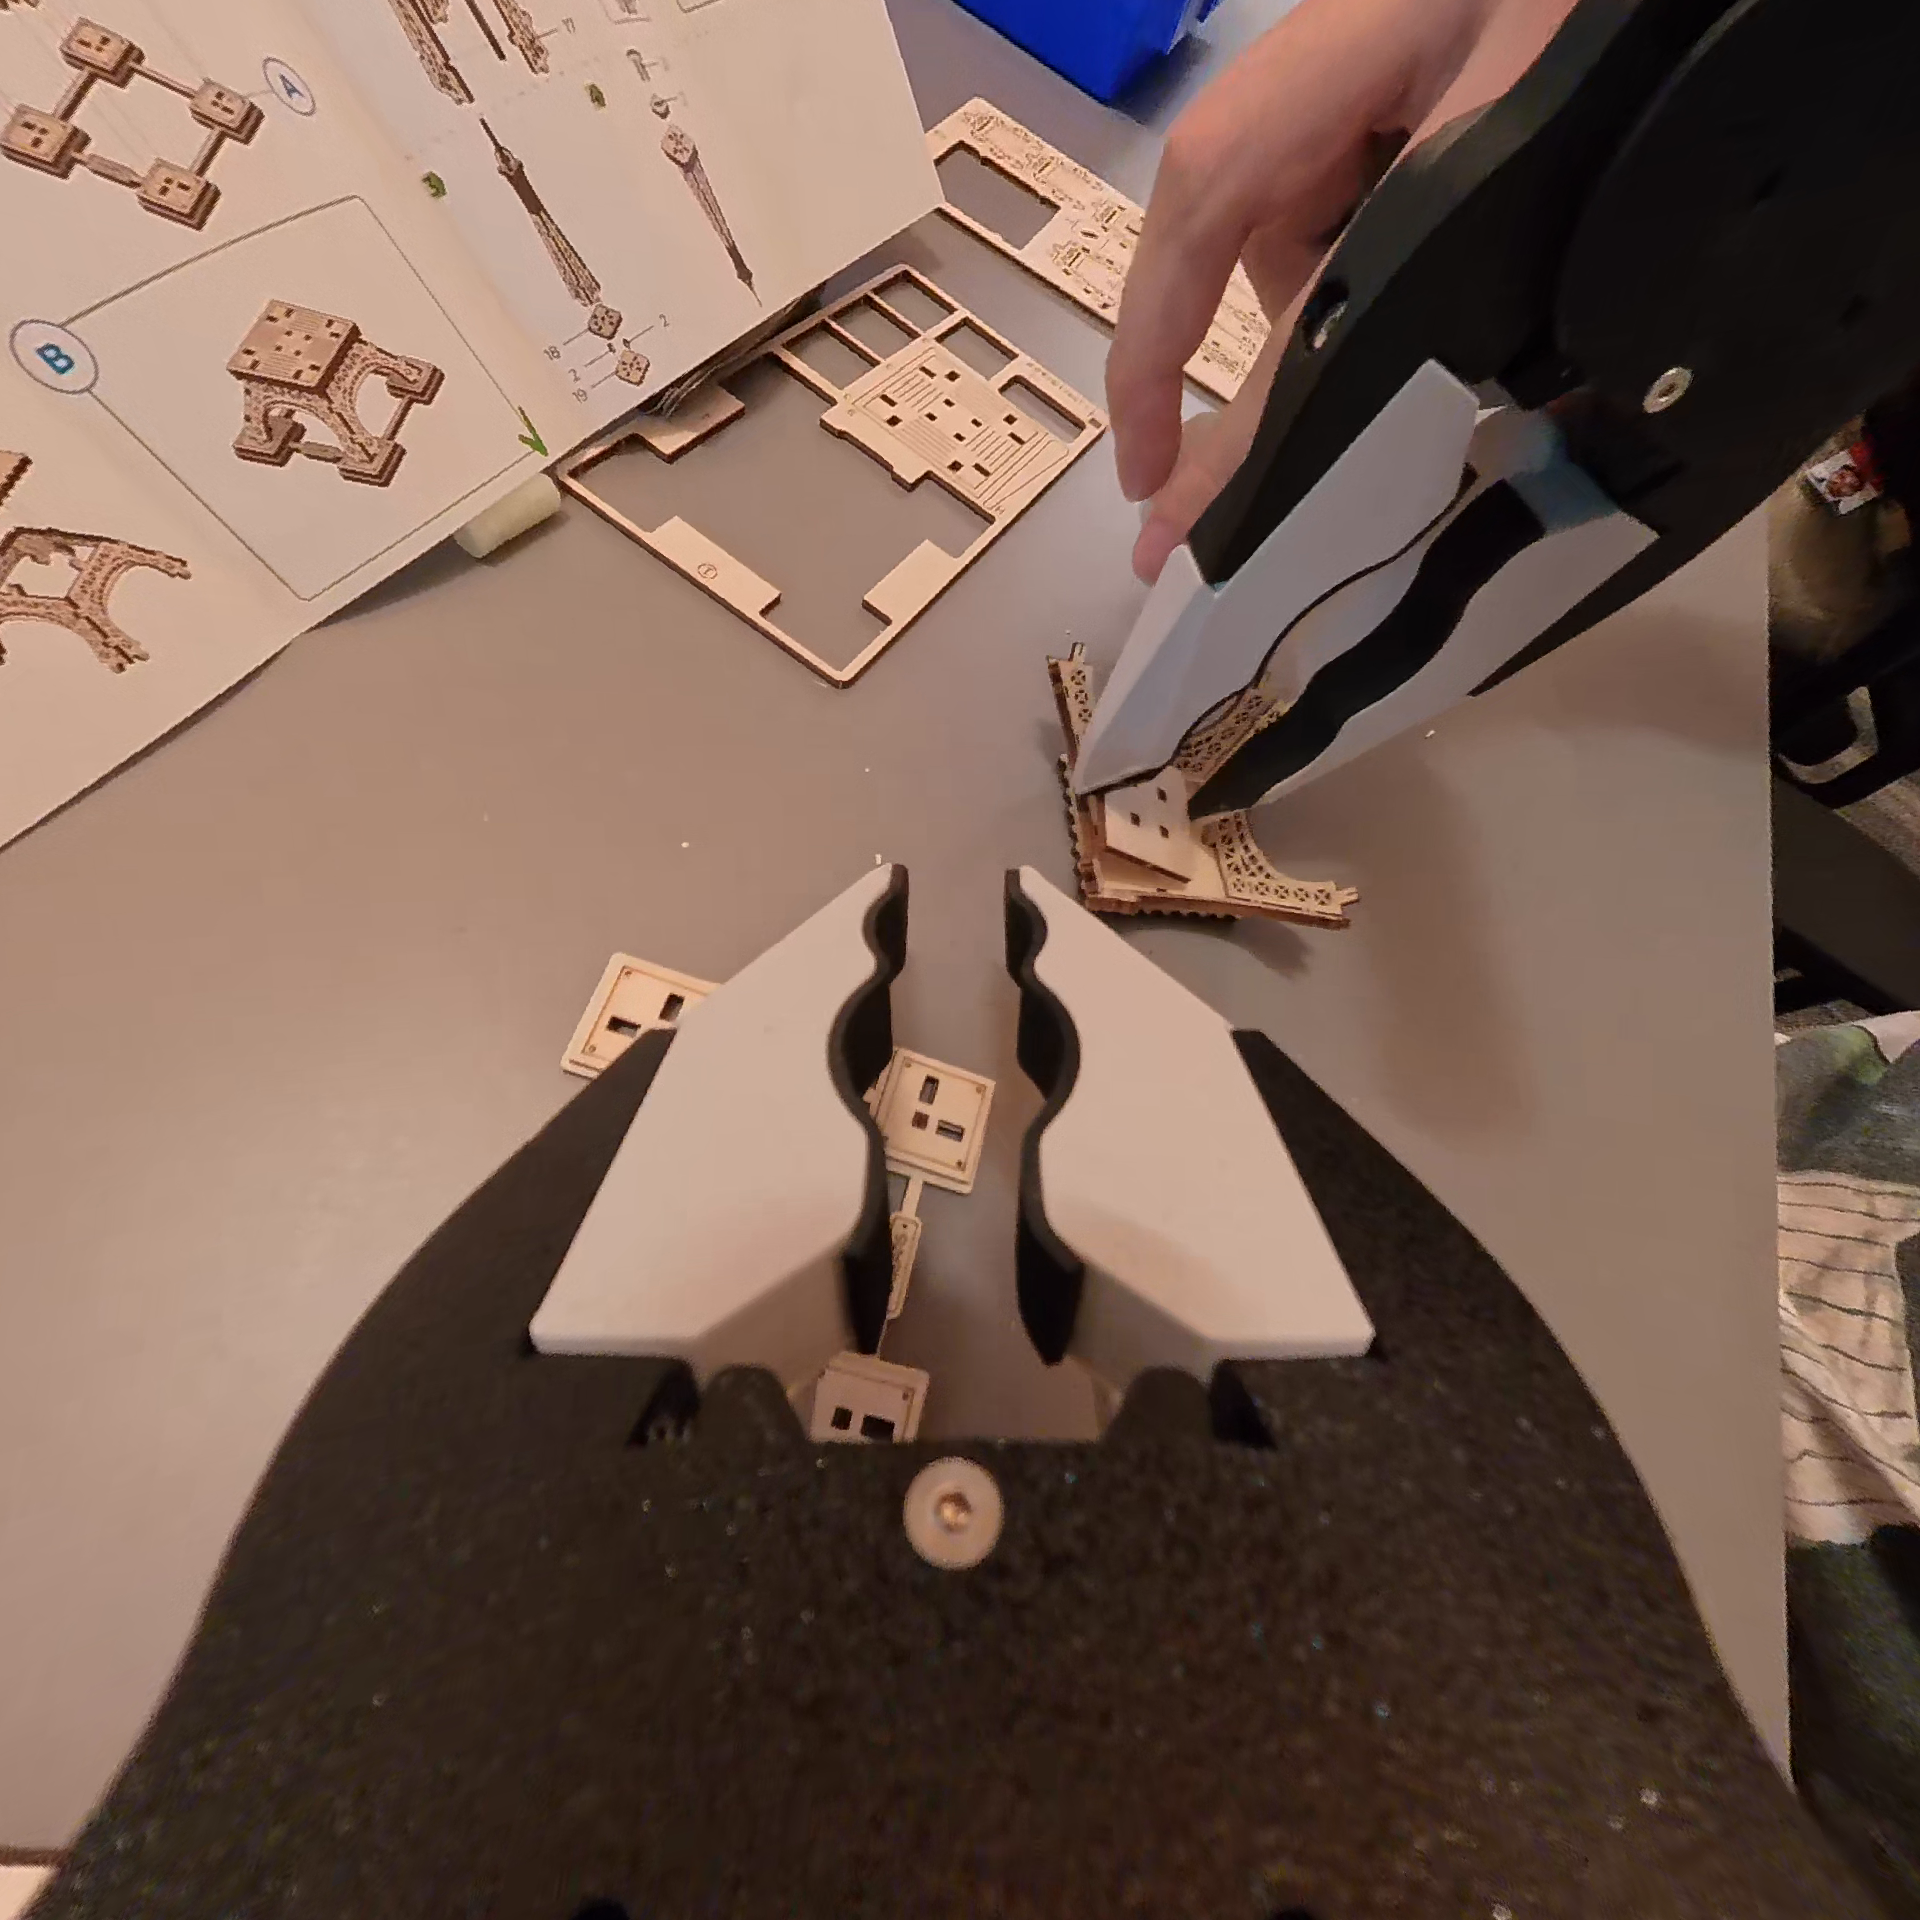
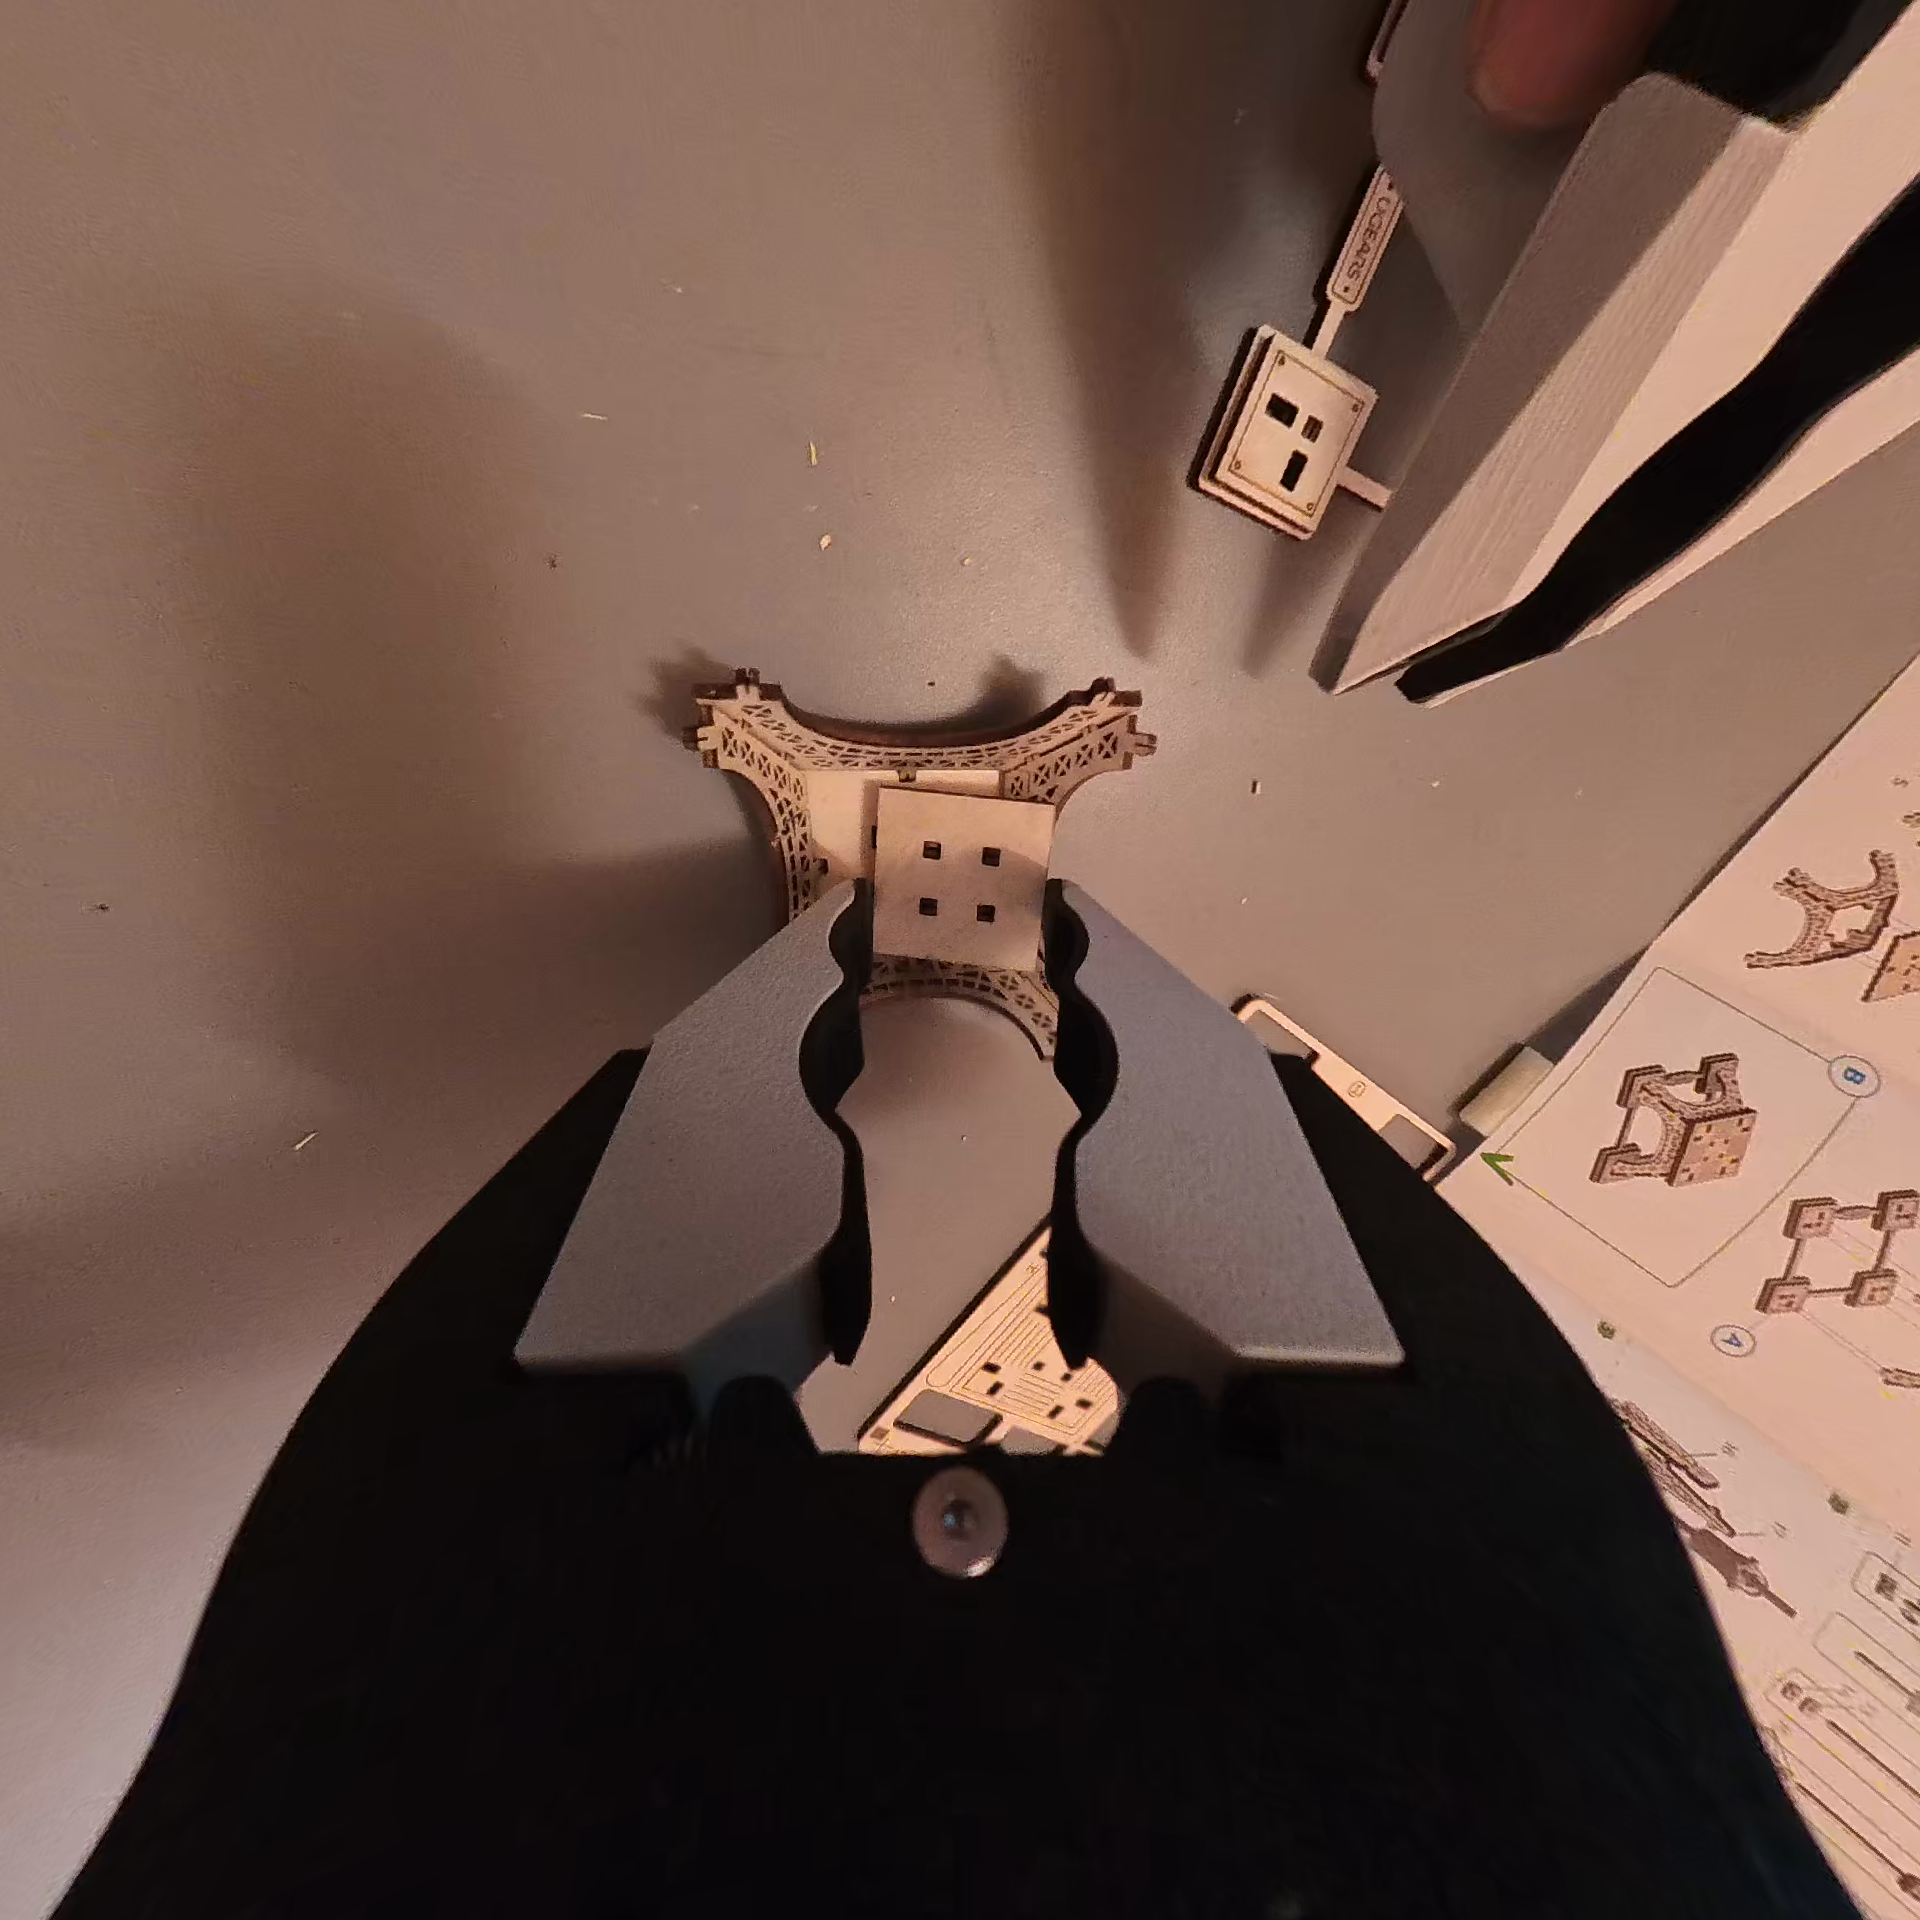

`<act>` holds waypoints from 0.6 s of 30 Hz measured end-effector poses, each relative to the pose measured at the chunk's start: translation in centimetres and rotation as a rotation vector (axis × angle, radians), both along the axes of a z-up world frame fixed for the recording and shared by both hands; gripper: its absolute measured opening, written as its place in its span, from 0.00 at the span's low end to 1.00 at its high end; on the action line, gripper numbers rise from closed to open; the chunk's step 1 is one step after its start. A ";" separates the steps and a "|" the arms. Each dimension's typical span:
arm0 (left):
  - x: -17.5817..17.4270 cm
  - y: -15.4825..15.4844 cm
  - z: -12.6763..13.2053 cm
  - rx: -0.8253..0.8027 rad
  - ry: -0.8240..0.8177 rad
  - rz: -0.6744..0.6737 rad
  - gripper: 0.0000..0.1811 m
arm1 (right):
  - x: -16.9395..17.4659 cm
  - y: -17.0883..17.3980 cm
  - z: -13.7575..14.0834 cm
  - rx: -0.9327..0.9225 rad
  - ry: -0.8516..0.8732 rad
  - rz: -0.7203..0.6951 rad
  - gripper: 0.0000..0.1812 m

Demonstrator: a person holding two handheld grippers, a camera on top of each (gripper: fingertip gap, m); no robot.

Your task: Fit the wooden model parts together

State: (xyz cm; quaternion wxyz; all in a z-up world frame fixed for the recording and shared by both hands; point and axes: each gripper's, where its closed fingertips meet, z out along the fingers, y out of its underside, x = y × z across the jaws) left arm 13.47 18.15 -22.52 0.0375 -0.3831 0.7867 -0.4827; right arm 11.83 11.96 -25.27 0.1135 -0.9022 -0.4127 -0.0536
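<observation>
So the step in hand looks like seating the top plate on the arched base. The right gripper (image 2: pixel 951 914) is down at the lattice arch assembly (image 2: pixel 914 758), which sits on the grey table (image 2: pixel 416 520). Its jaws are closed to about the plate's width, fingertips on either side of the square plate with four holes (image 2: pixel 961 883). In the left wrist view the plate looks a bit cocked, one edge riding higher than the others, so my guess is it isn't seated in its tabs yet. I honestly can't tell whether the pads are squeezing it or just bracketing it.

The left gripper (image 1: pixel 954 883) hangs over the table nearer the camera, jaws partly apart with nothing between the tips. Under it lie the square foot pads: one (image 1: pixel 935 1122) joined by a thin strip to another (image 1: pixel 862 1403), plus a third (image 1: pixel 634 1013) off to the side. That's the base frame, near the arch piece but not touching it.

Farther back are the instruction sheet (image 1: pixel 312 416) and an emptied parts fret (image 1: pixel 831 520).

Next move, as I read it: the right tool levels the plate and presses it straight down so the tabs catch. The lattice legs look thin, so the left tool probably needs to come over and steady the arch, otherwise it may just skid or tip.
</observation>
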 end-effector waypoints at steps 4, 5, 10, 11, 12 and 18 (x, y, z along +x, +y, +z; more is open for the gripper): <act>0.0 0.0 0.0 0.006 -0.003 -0.002 0.09 | 0.1 0.2 0.1 0.027 -0.039 0.011 0.17; 0.0 0.0 0.0 0.007 -0.003 -0.002 0.09 | 0.2 0.3 0.1 0.037 -0.047 0.015 0.17; -0.1 -0.2 -0.1 0.005 0.003 -0.006 0.09 | 0.3 0.6 -0.1 0.061 -0.064 0.014 0.21; -0.1 -0.2 -0.2 0.007 0.004 -0.007 0.09 | 0.3 0.6 -0.1 0.065 -0.068 0.013 0.24; -0.1 -0.3 -0.2 0.009 0.004 -0.009 0.09 | 0.3 0.5 -0.1 0.057 -0.066 0.011 0.23; -0.2 -0.4 -0.4 0.018 0.008 -0.018 0.09 | 0.0 0.7 0.1 0.071 -0.047 0.006 0.22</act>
